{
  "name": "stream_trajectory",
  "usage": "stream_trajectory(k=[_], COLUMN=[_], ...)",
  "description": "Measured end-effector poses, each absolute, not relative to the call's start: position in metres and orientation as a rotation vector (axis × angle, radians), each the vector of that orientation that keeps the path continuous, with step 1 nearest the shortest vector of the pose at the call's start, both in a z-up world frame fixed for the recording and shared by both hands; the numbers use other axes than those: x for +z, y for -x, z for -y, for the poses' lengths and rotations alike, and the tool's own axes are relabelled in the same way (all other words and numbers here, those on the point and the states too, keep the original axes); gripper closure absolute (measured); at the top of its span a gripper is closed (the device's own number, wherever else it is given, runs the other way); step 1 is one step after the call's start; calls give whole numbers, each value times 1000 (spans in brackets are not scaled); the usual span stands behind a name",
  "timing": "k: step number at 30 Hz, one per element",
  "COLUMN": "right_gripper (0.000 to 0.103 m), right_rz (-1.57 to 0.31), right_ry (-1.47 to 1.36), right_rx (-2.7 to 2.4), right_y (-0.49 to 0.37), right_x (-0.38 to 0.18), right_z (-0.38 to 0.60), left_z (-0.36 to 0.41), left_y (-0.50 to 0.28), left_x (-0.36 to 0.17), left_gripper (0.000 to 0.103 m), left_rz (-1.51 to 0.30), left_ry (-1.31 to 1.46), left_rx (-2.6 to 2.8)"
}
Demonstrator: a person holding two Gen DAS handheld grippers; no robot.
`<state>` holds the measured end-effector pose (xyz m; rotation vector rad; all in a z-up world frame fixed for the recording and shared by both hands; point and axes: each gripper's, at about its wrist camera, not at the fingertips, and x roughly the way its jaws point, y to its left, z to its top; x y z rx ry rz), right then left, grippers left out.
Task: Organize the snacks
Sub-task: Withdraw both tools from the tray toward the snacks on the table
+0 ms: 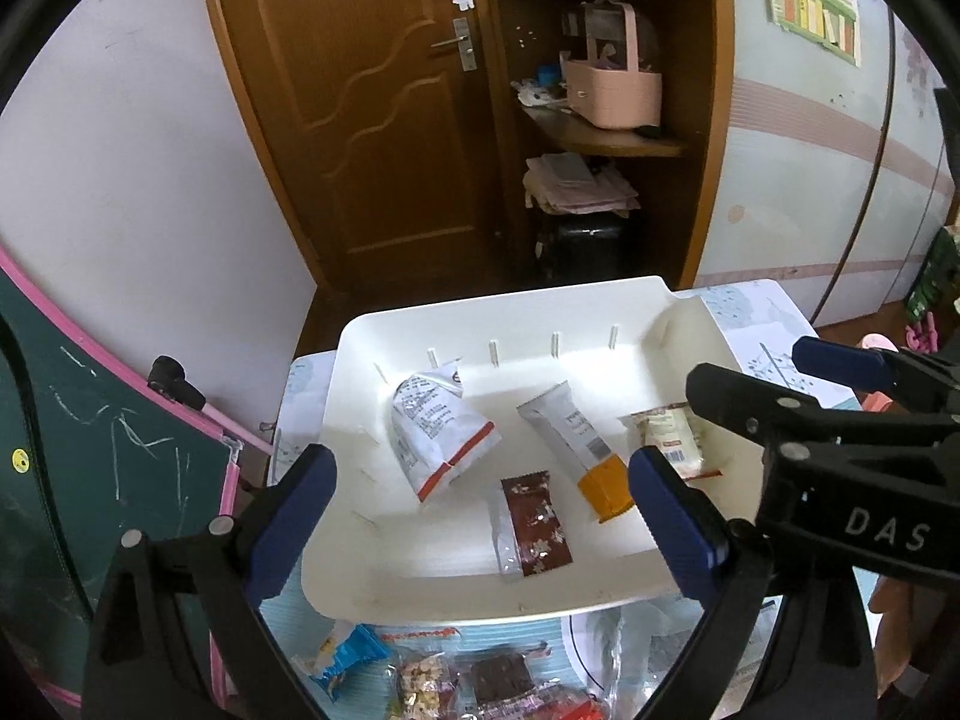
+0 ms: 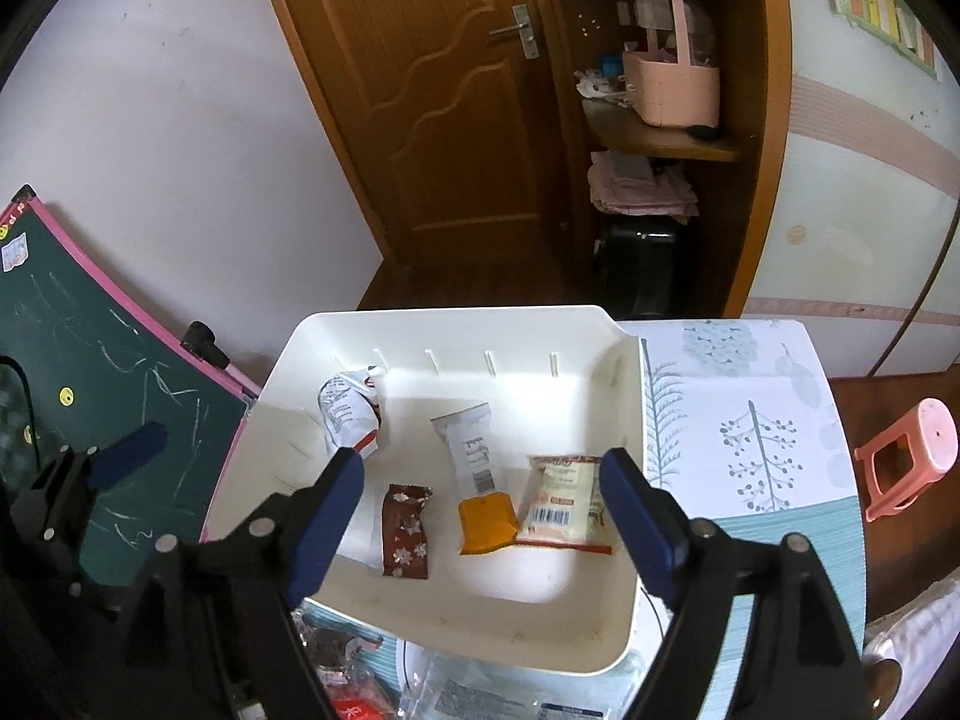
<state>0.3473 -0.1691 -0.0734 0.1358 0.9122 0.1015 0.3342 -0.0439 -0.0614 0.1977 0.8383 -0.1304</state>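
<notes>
A white tray [image 1: 420,564] [image 2: 540,624] sits on the table and holds several snacks. These are a white pouch with red trim [image 1: 435,426] [image 2: 345,414], a brown flowered packet [image 1: 537,525] [image 2: 406,531], a white and orange stick packet [image 1: 576,438] [image 2: 477,468] and a cream packet with a barcode [image 1: 669,435] [image 2: 561,501]. My left gripper [image 1: 486,516] hovers open over the tray's near half, its pads touching nothing. My right gripper [image 2: 483,504] is open too, above the orange and cream packets, and it shows at the right [image 1: 747,365] in the left wrist view.
Loose snack packets [image 1: 456,678] [image 2: 336,660] and a clear bag [image 2: 480,696] lie on the table in front of the tray. A pink-framed chalkboard [image 1: 90,450] [image 2: 90,360] leans at the left. A pink stool [image 2: 912,456] stands at the right. A tree-print cloth [image 2: 750,420] covers the table.
</notes>
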Motion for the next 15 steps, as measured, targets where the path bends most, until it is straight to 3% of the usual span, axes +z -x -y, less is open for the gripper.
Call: stream_trajectory(k=[15], right_gripper=[21], right_rz=[-868], right_ry=[-120], right_rx=[63], right_y=[-326], right_x=[-49], right_z=[169], left_z=[34], left_y=[-309], left_x=[-37], left_gripper=[5], left_rz=[-812], left_ry=[-184], left_rx=[-124])
